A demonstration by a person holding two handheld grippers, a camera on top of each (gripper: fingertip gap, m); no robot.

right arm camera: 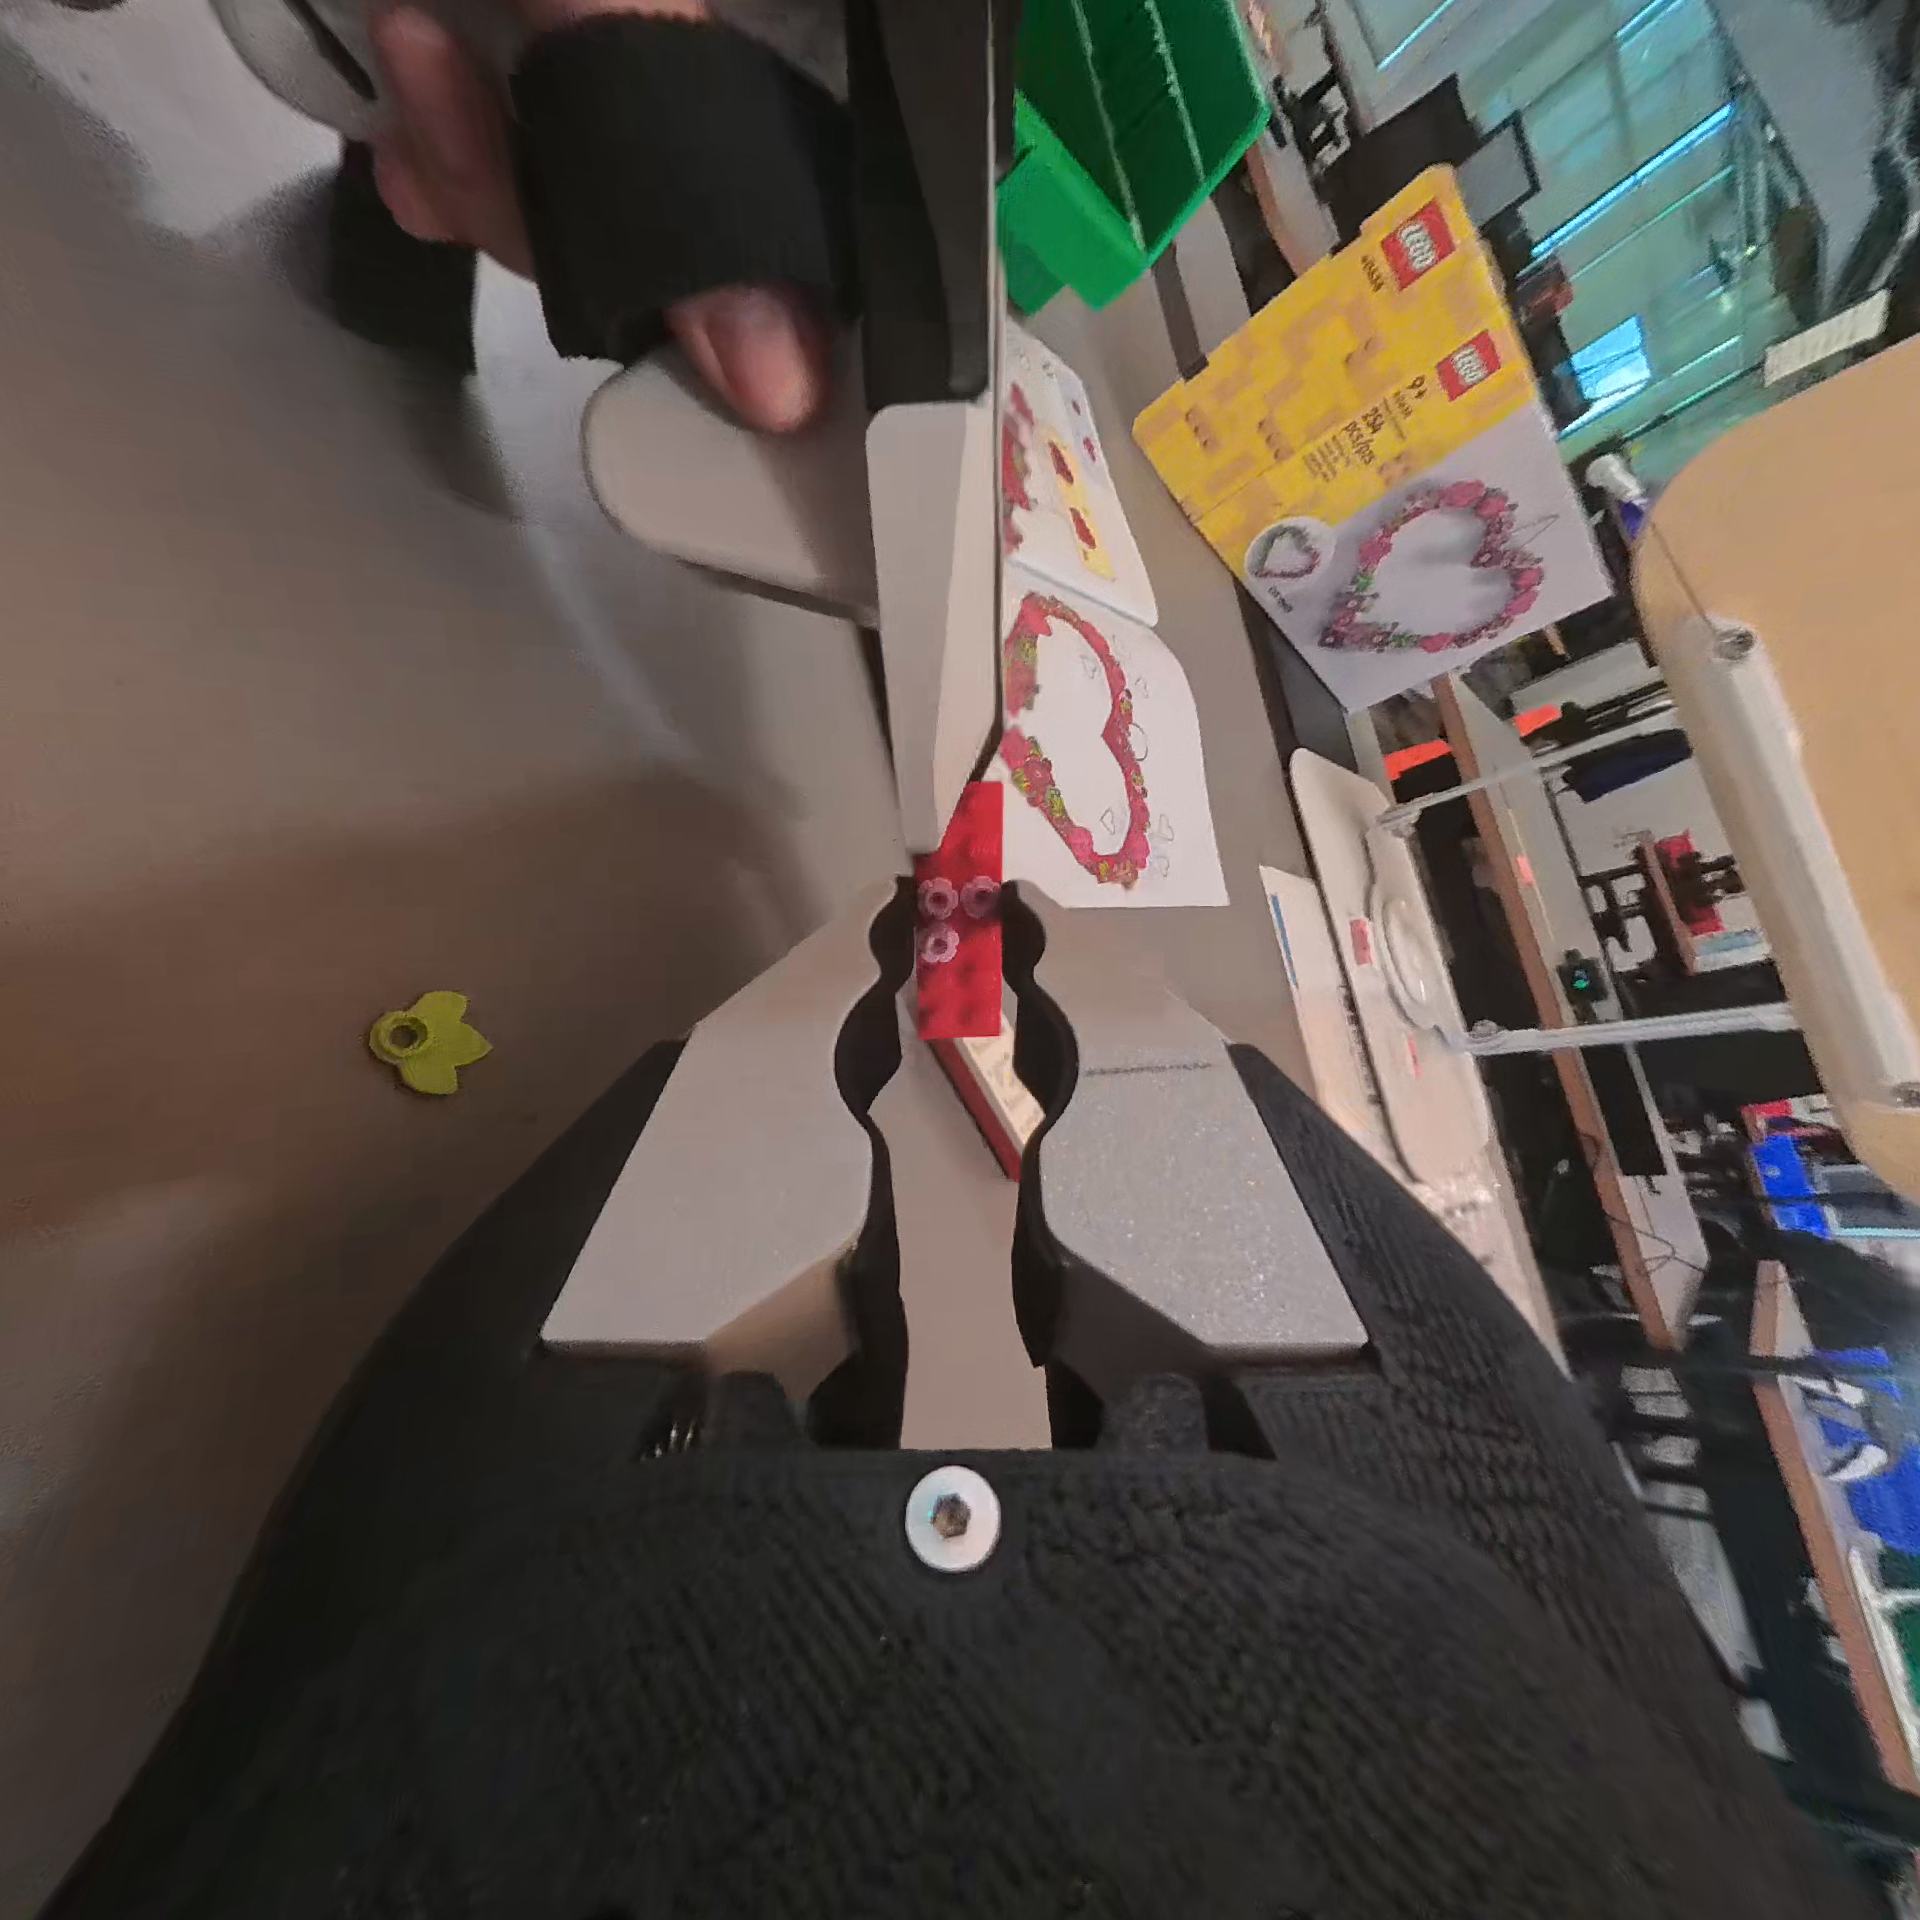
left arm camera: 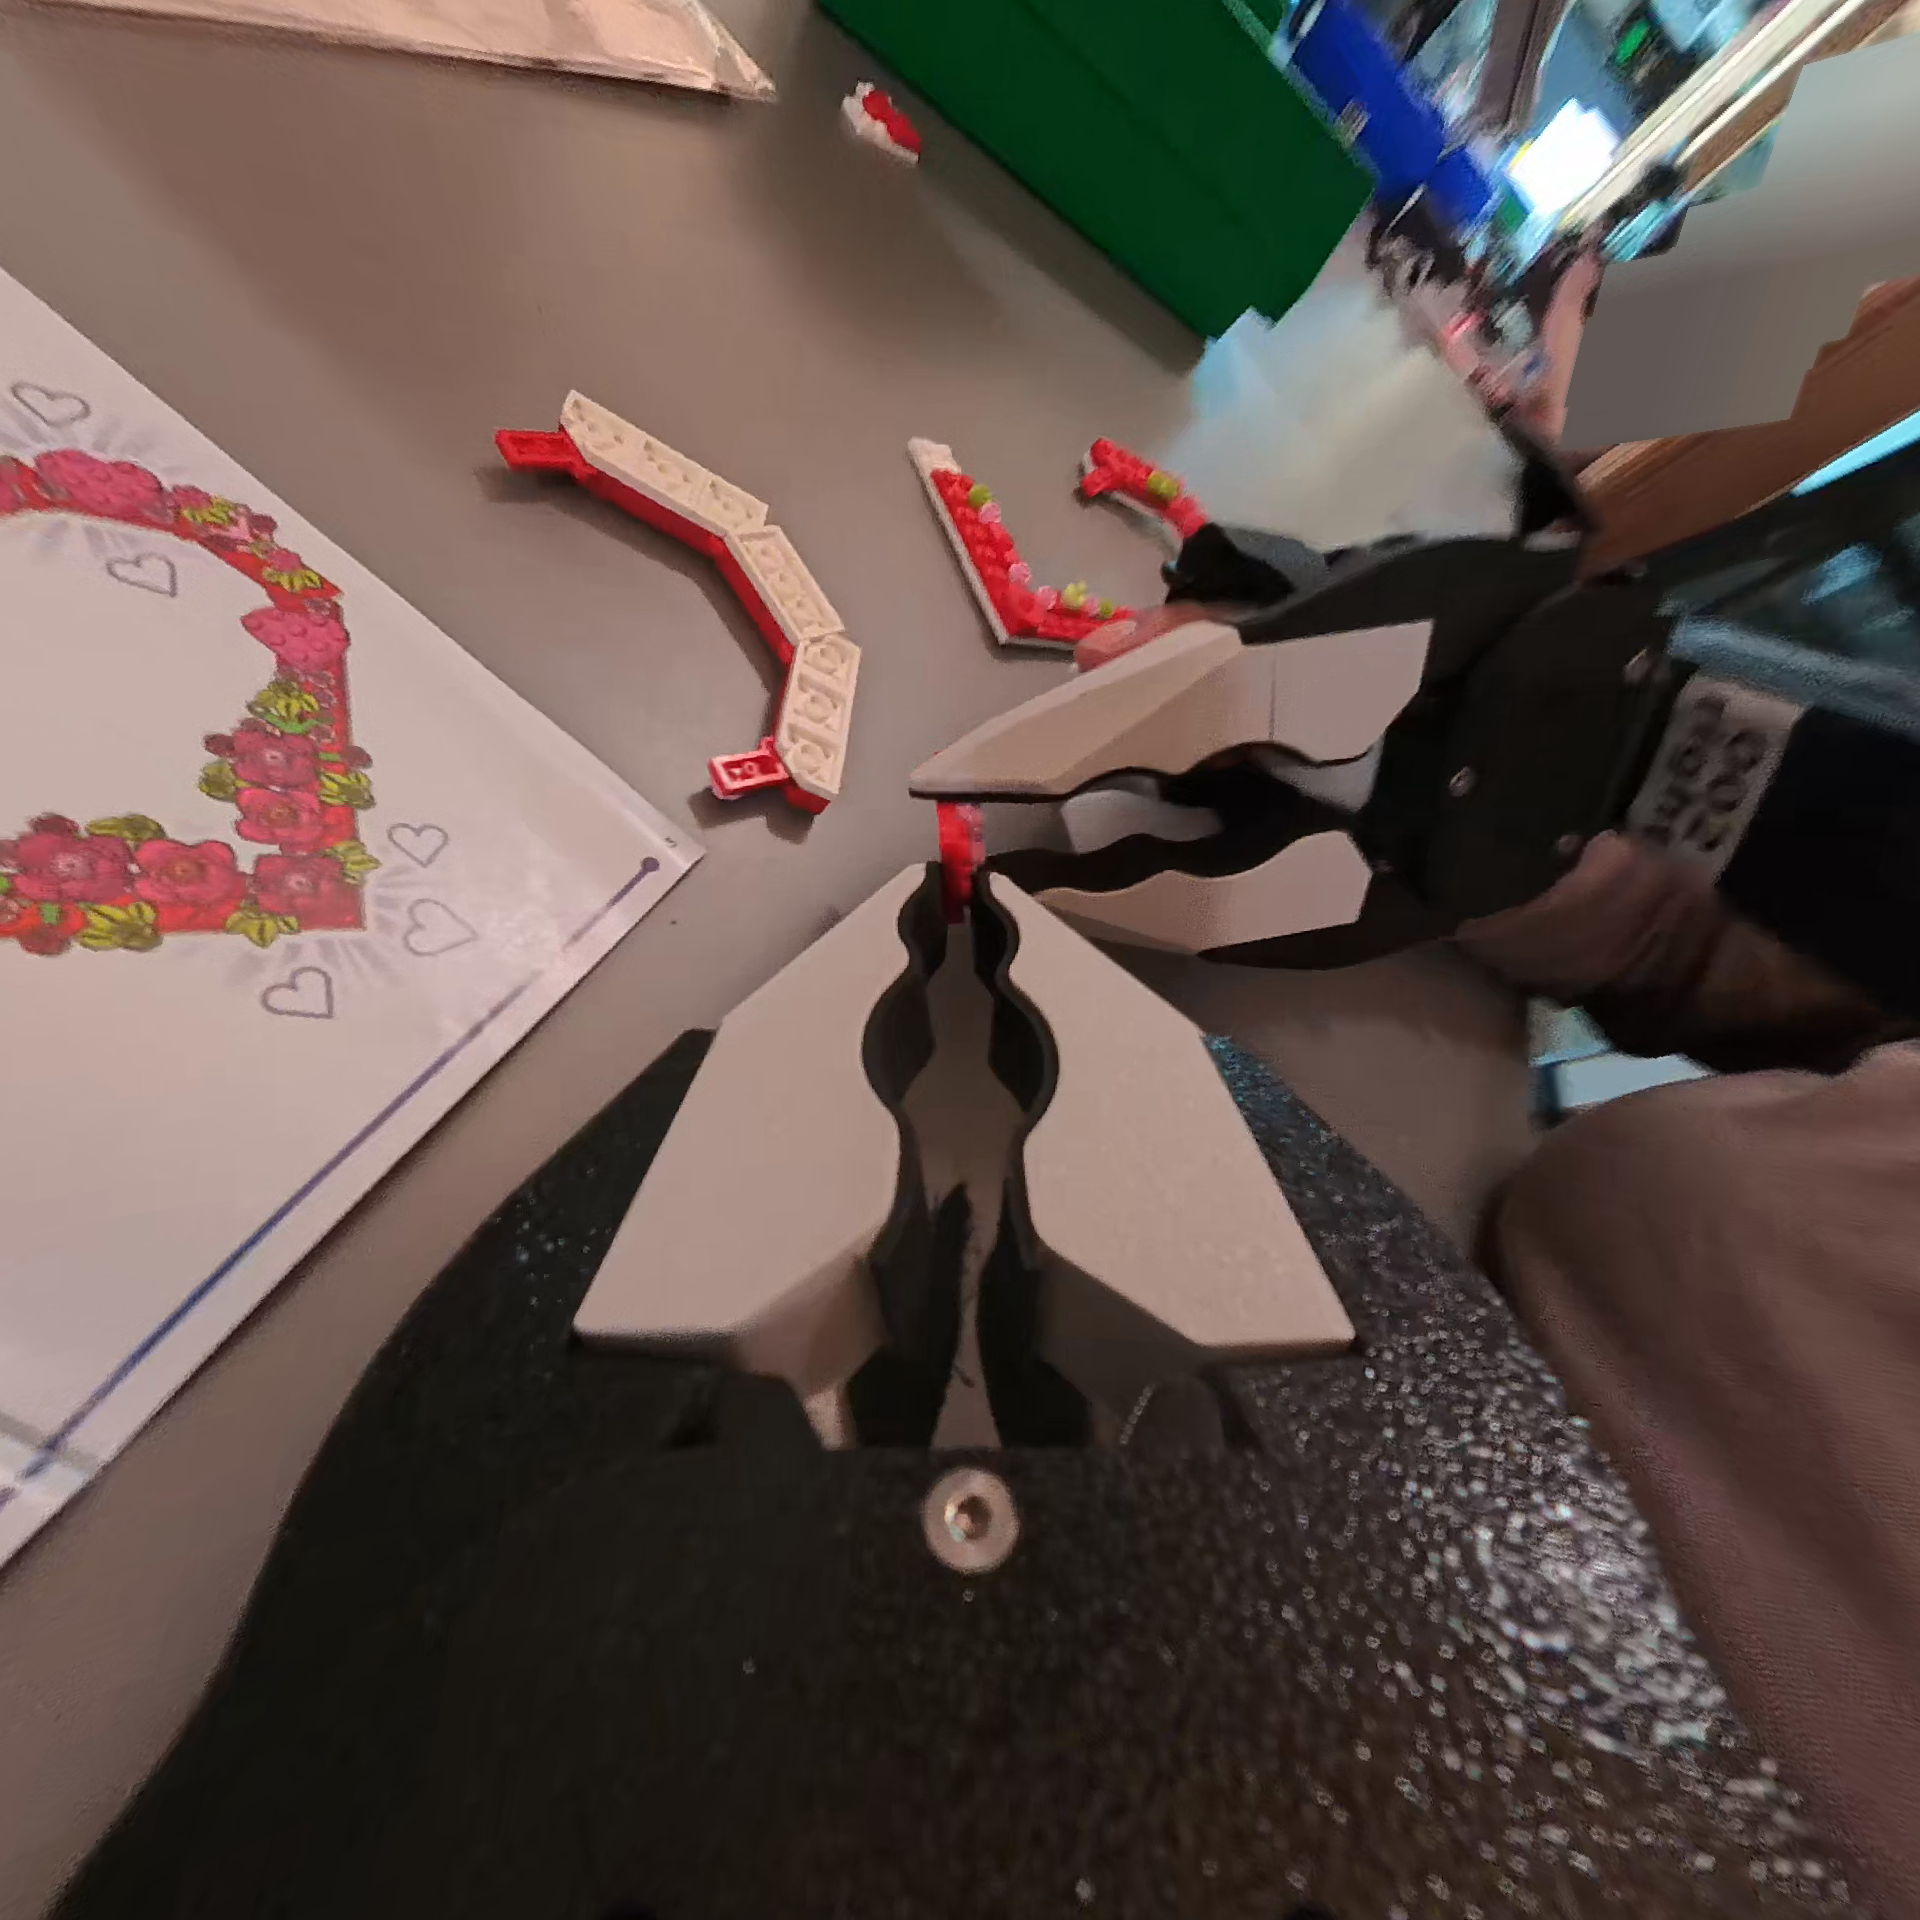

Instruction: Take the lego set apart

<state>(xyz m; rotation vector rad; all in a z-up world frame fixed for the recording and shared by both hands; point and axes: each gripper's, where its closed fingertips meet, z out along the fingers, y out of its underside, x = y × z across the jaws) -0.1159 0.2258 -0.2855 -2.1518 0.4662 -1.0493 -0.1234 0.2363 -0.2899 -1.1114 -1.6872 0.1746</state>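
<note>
A small red lego plate with three pink flower studs is held in the air between both grippers. My right gripper is shut on its lower part. My left gripper is shut on its other end, where only a red edge shows. In the left wrist view my right gripper comes in from the right. In the right wrist view my left gripper comes down from above. The two sets of fingertips almost touch.
On the grey table lie a curved red-and-white lego segment, two red flowered segments, a small red-white piece and a yellow-green leaf piece. An instruction sheet, a green bin and the lego box lie around. The yellow-green leaf piece is about 8 centimeters from both grippers' fingertips.
</note>
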